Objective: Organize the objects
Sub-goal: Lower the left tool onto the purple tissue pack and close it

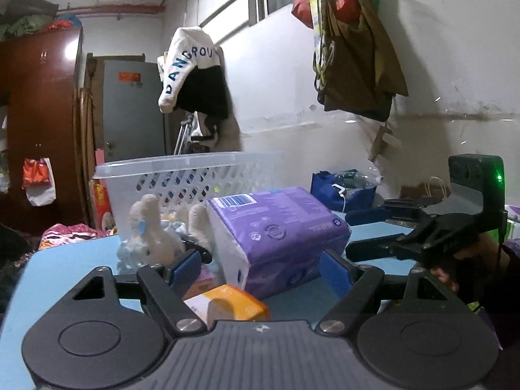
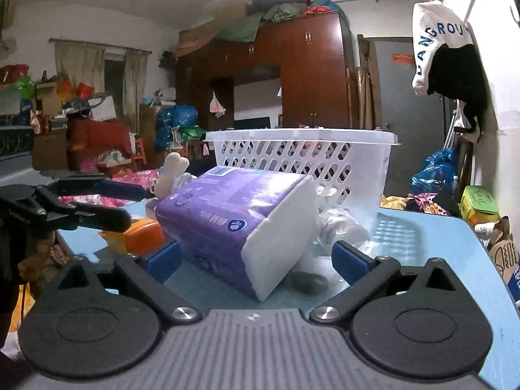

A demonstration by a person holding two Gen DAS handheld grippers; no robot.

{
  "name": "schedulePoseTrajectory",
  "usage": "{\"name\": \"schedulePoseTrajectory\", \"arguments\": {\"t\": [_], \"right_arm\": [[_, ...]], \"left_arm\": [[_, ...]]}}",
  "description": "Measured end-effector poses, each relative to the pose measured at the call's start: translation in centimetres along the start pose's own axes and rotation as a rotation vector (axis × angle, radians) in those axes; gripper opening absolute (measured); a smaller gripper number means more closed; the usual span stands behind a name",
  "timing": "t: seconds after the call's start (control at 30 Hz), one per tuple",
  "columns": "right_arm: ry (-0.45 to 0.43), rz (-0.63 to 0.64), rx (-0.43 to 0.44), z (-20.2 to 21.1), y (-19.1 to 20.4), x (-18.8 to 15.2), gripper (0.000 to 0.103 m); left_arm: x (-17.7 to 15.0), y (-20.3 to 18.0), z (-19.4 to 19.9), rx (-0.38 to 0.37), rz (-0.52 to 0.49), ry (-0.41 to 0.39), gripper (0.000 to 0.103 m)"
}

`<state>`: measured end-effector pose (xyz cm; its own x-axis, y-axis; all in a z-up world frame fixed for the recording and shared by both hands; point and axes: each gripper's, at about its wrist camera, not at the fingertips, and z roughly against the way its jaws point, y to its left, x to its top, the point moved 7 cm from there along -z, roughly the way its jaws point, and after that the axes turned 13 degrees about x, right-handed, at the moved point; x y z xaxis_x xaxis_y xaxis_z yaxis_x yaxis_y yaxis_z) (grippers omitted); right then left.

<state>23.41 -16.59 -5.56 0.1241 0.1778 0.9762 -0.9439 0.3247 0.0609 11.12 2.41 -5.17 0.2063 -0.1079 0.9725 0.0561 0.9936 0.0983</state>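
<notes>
Purple tissue pack (image 2: pixel 234 224) dead ahead of both grippers on the blue counter (image 2: pixel 438 243), nothing picked up yet.

Right gripper (image 2: pixel 256 260) gapes wide, empty, the pack between its fingers but untouched; left gripper (image 1: pixel 260 269) is spread too, an orange box (image 1: pixel 230 305) just under it. White basket (image 2: pixel 302 159) sits behind the pack. Looks like the approach step; next is probably closing on the pack and lifting it over the rim.

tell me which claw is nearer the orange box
Left. The orange box lies right between the open left claw's fingers, close to its base. The right claw is off to the side, aimed at the purple pack.
</notes>
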Motion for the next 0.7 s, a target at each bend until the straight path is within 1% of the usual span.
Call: {"name": "schedulePoseTrajectory", "arguments": {"t": [0.03, 0.17, 0.3, 0.4, 0.43, 0.5, 0.63, 0.7], "right_arm": [[0.003, 0.004, 0.002, -0.1, -0.1, -0.1, 0.097], [0.022, 0.017, 0.013, -0.7, -0.3, -0.4, 0.085], [0.053, 0.023, 0.029, -1.3, -0.5, -0.8, 0.073], [0.064, 0.026, 0.04, -1.6, -0.4, -1.0, 0.069], [0.069, 0.028, 0.044, -1.7, -0.4, -1.0, 0.068], [0.073, 0.033, 0.048, -1.8, -0.3, -1.1, 0.065], [0.069, 0.043, 0.043, -1.7, 0.0, -1.1, 0.063], [0.061, 0.04, 0.037, -1.5, 0.1, -1.0, 0.061]], "left_arm": [[0.0, -0.1, -0.4, -0.004, -0.001, 0.005, 0.083], [-0.3, -0.6, -2.1, -0.009, -0.013, 0.036, 0.081], [-0.6, -1.1, -3.0, -0.019, -0.038, 0.054, 0.074], [-0.8, -1.4, -3.5, -0.002, -0.081, 0.063, 0.066], [-0.9, -1.6, -3.6, -0.006, -0.088, 0.069, 0.06], [-0.8, -1.7, -3.5, -0.003, -0.1, 0.065, 0.06], [-0.8, -1.8, -3.4, 0.026, -0.124, 0.059, 0.053], [-0.8, -1.9, -3.3, 0.029, -0.124, 0.05, 0.052]]}}
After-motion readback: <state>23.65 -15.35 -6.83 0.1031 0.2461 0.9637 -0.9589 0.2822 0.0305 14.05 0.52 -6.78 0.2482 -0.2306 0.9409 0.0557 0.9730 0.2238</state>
